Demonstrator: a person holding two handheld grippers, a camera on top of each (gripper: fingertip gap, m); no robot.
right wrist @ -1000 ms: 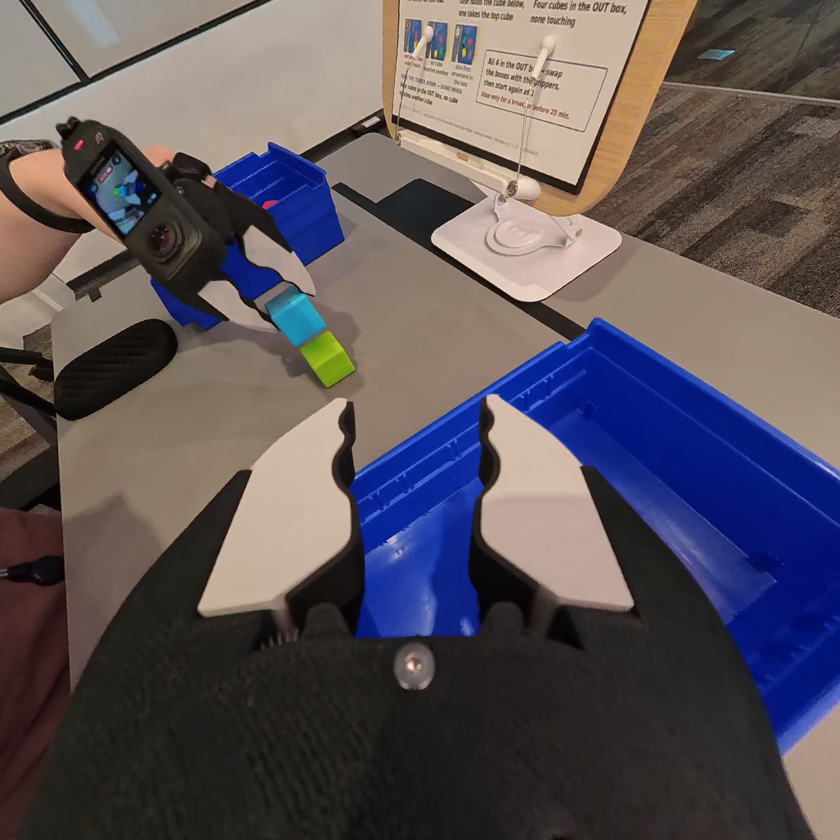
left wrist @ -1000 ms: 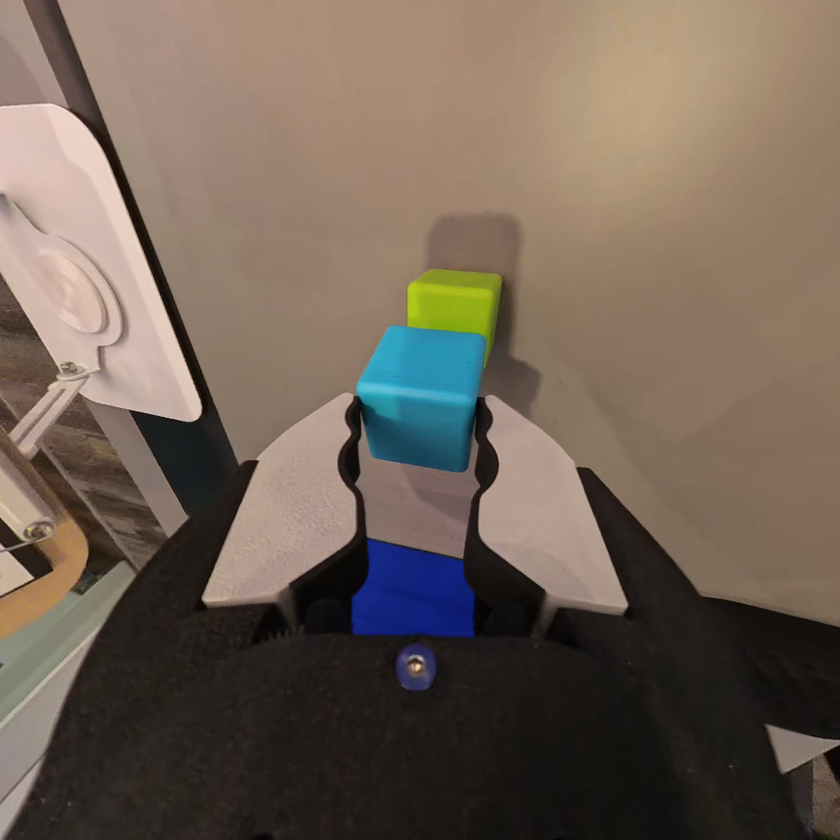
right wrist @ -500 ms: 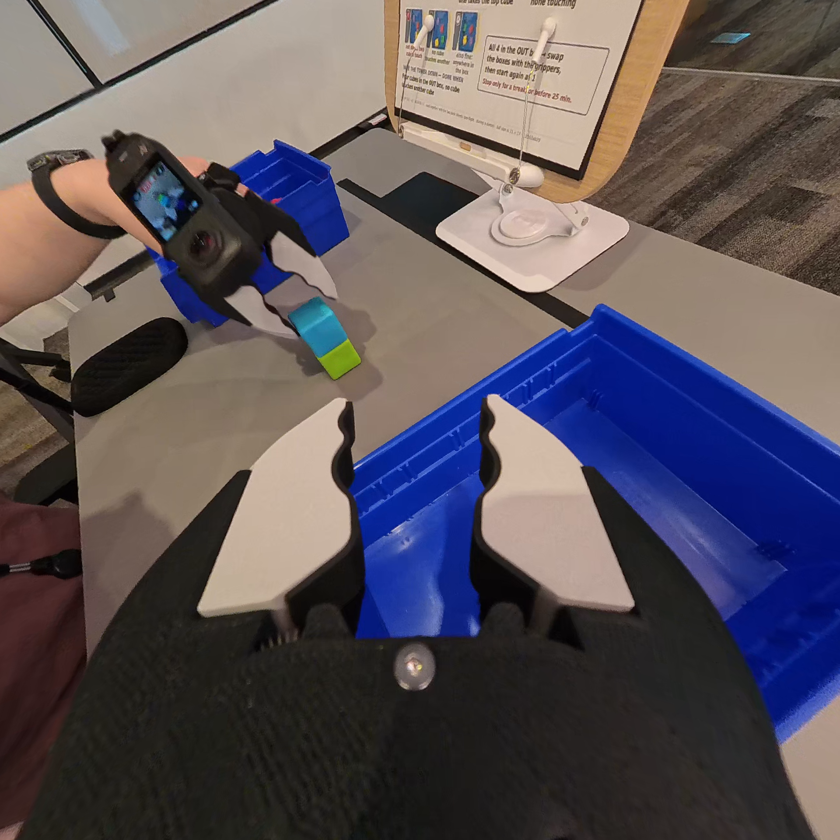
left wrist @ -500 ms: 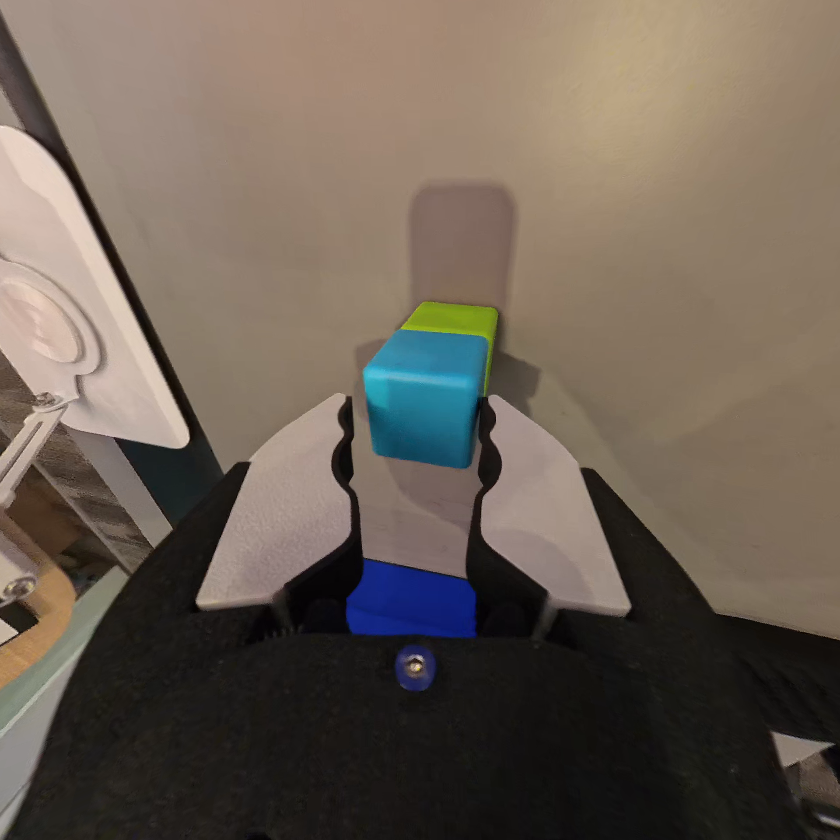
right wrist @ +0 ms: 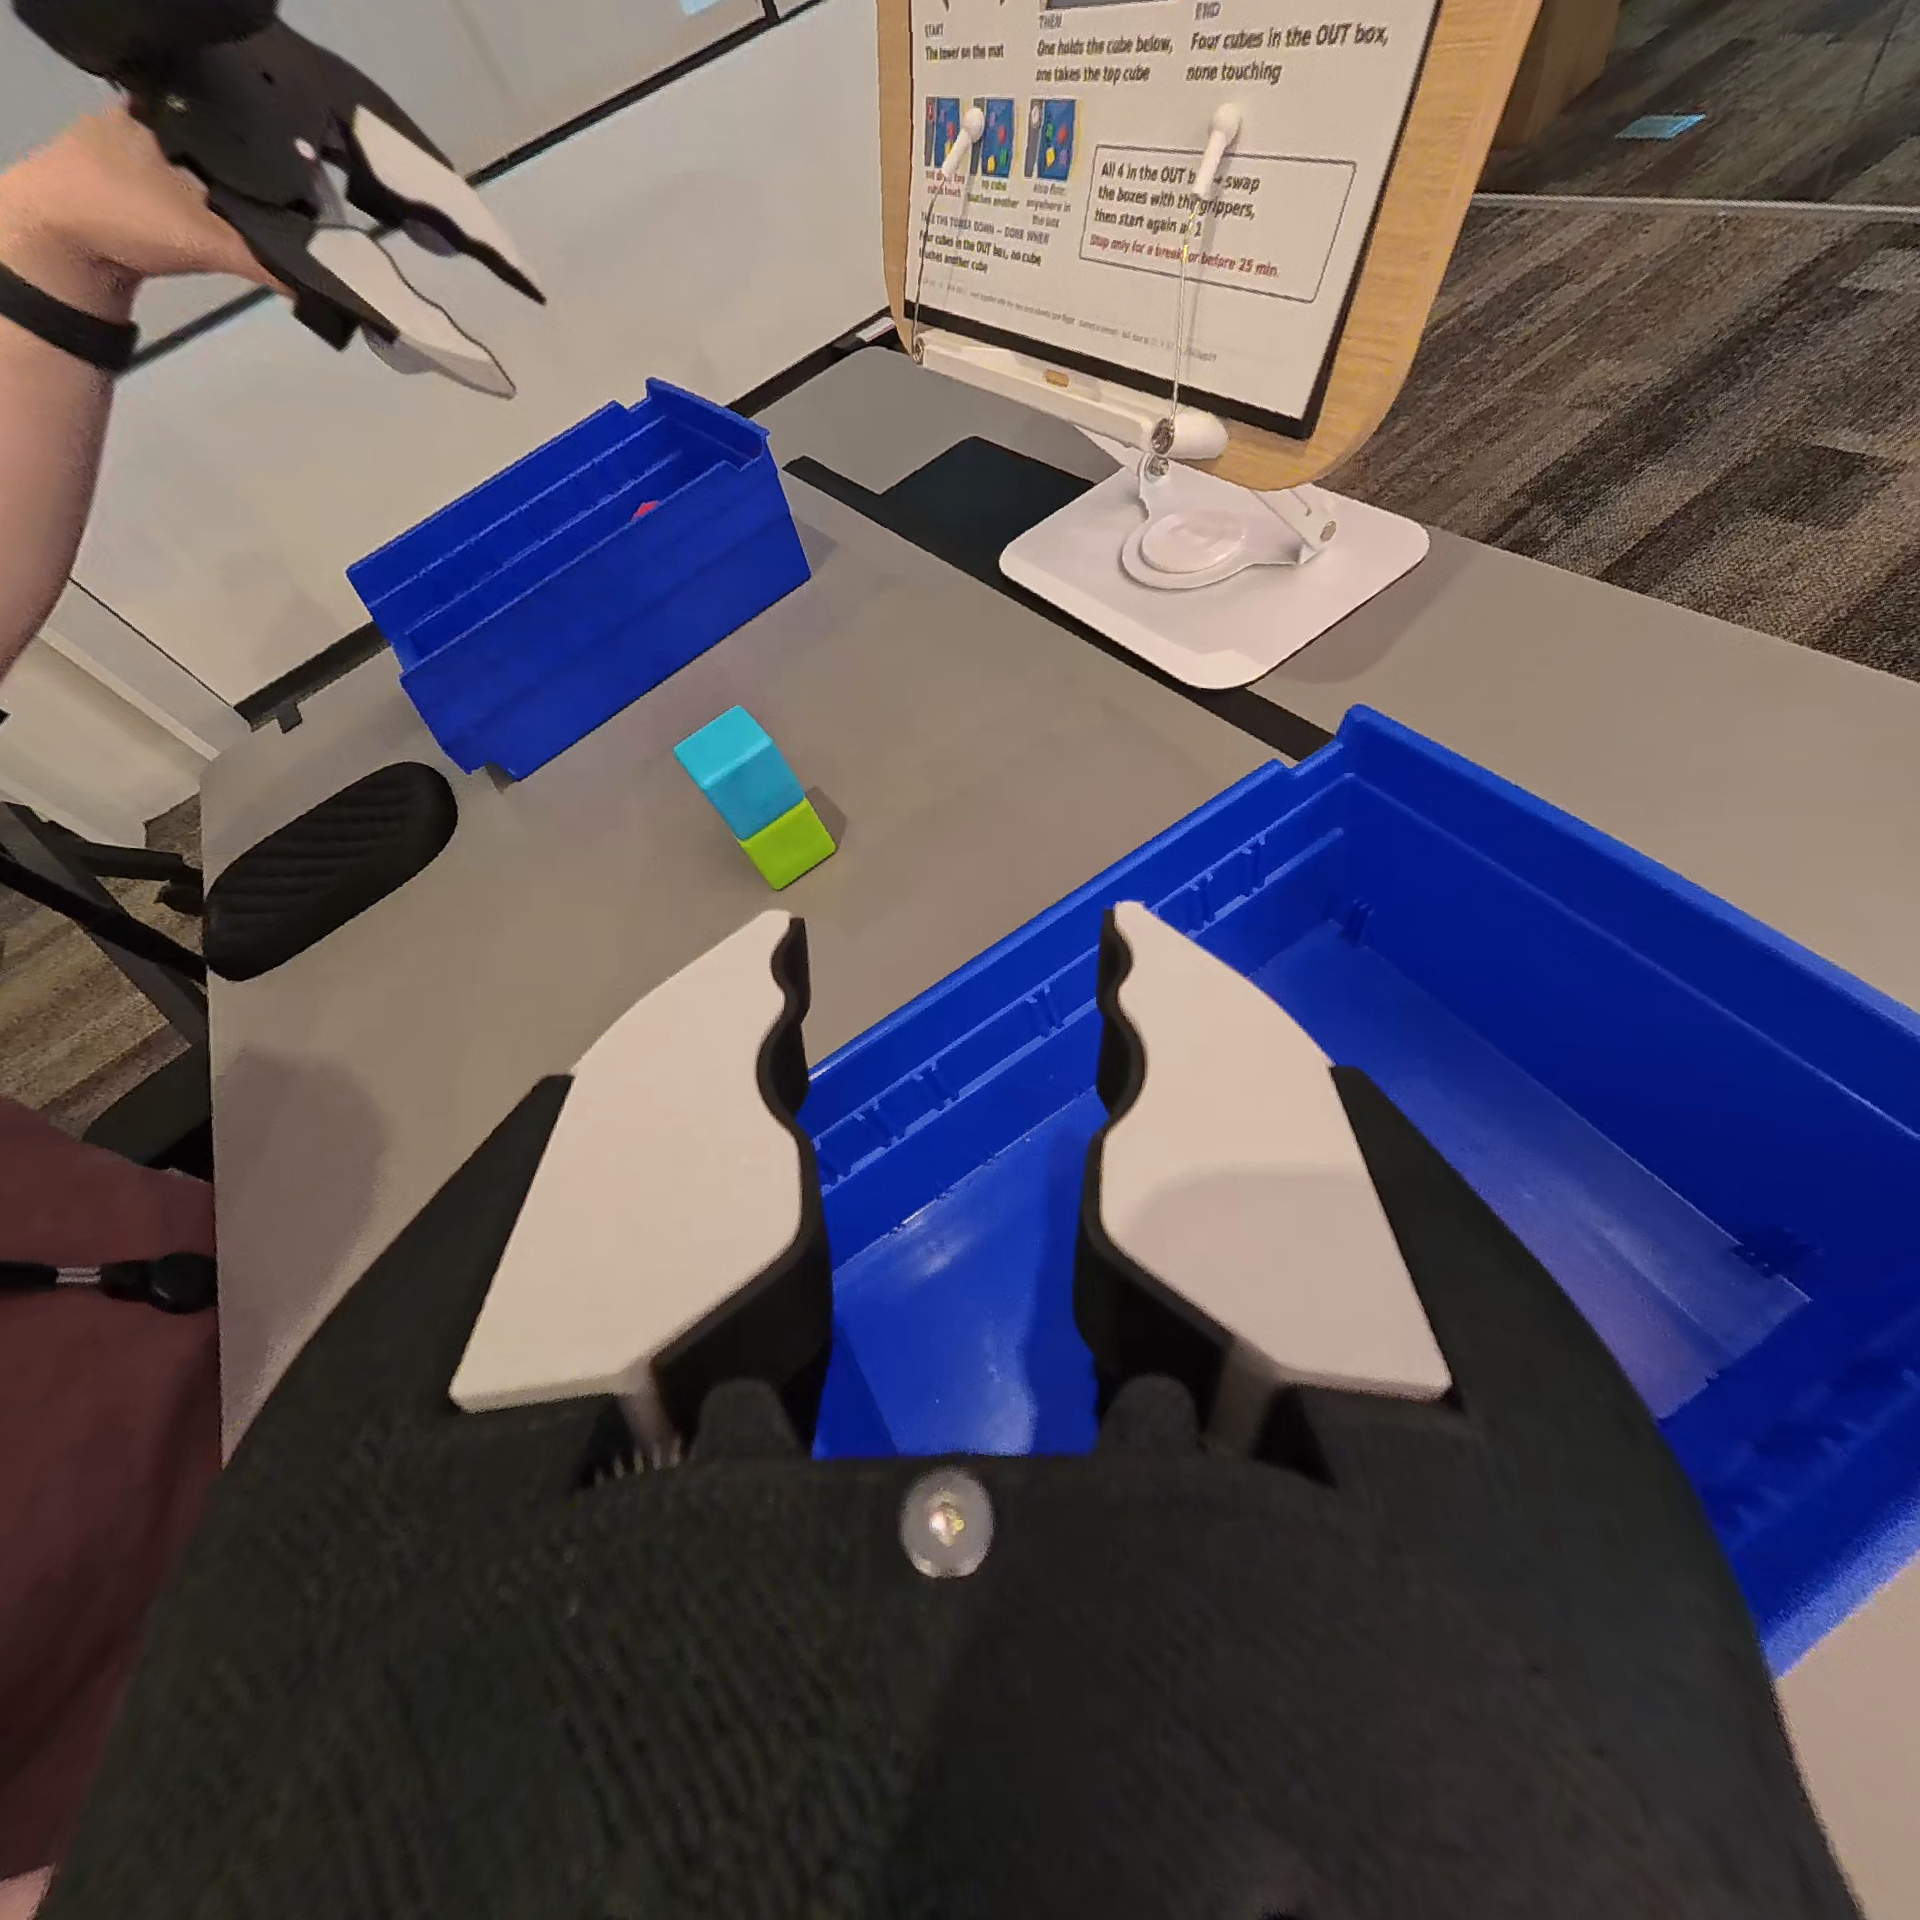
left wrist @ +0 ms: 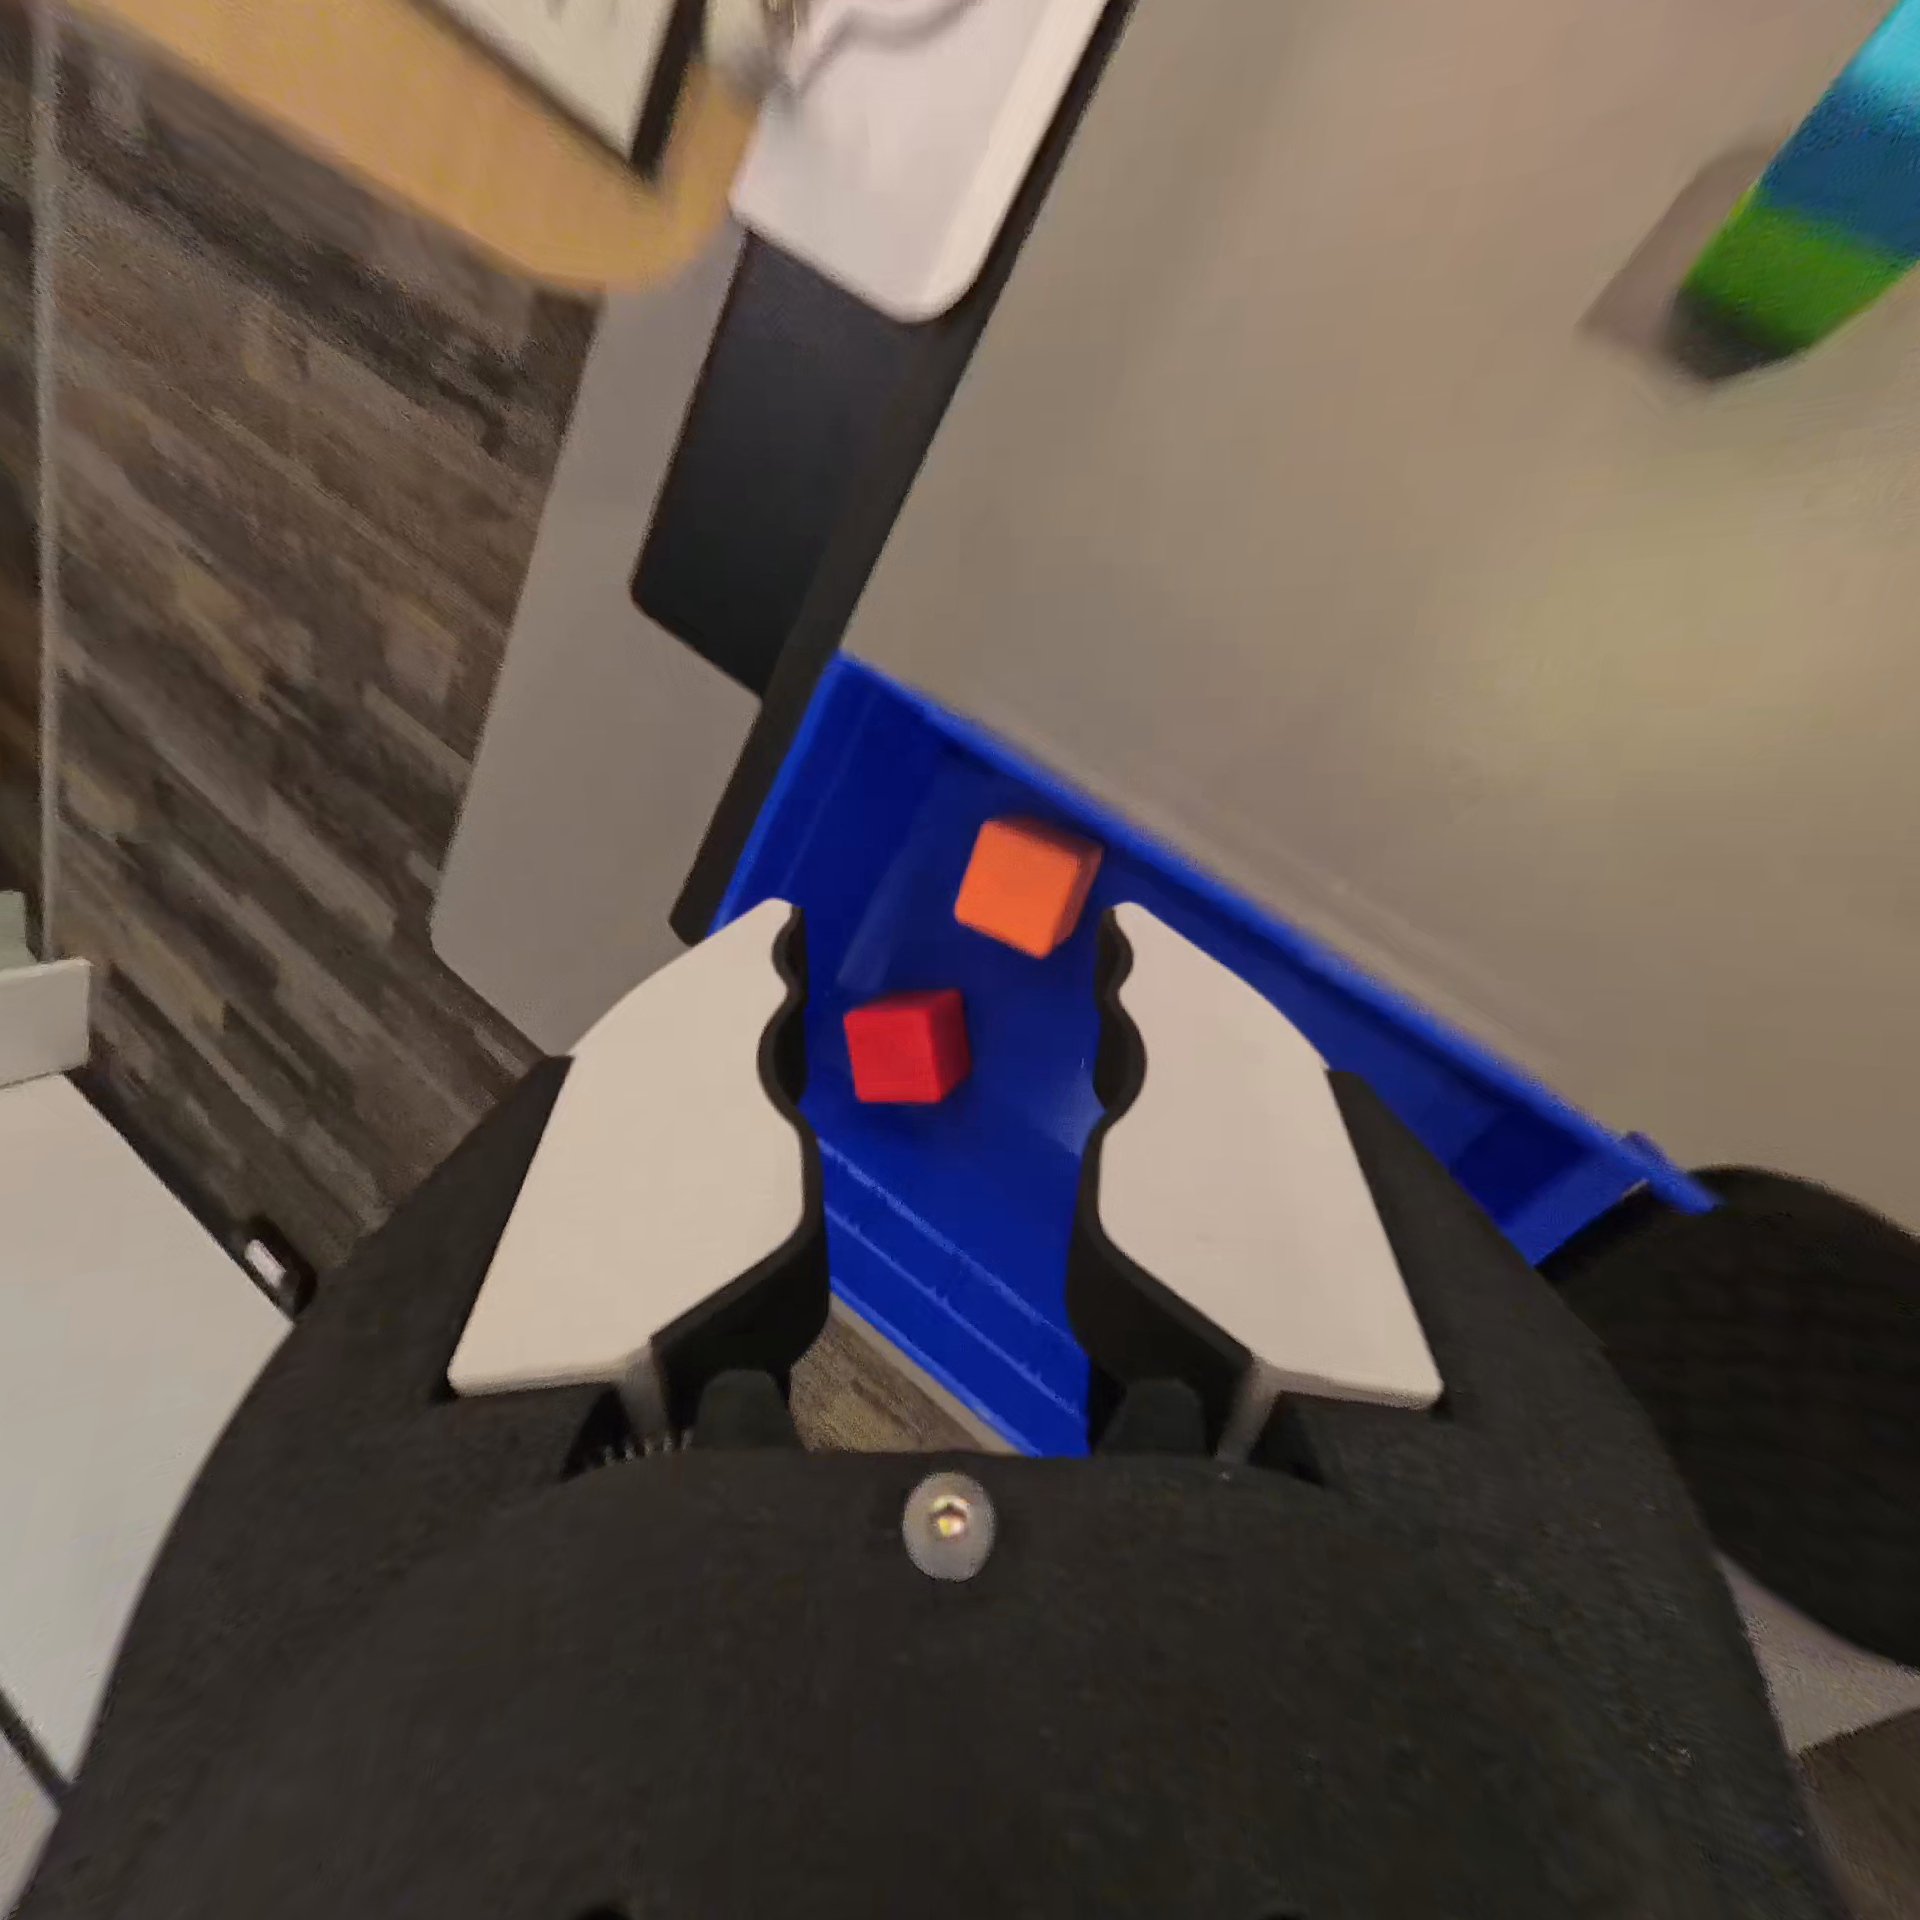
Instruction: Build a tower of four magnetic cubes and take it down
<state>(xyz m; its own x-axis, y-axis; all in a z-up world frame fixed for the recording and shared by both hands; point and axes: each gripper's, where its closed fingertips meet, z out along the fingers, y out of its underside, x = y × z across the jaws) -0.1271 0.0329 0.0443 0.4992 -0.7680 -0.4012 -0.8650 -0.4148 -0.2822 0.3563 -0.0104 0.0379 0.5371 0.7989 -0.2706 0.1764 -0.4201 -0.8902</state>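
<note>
The left gripper (left wrist: 945, 971) is held open and empty above the small blue plastic bin (left wrist: 1299, 961). 2 matte, sharp-edged cubes lie on the bin floor just ahead of the tips: a red cube (left wrist: 906, 1044) nearer the left finger and an orange cube (left wrist: 1027, 883) slightly beyond. A cube has no long axis; the red cube is judged the likelier next pick.

The right gripper (right wrist: 951, 961) is held open and empty over the large blue plastic bin (right wrist: 1621, 1049). The 2-cube tower, a cyan cube (right wrist: 740, 771) on a lime-green cube (right wrist: 790, 844), stands ahead on the smooth grey table (right wrist: 540, 935).
</note>
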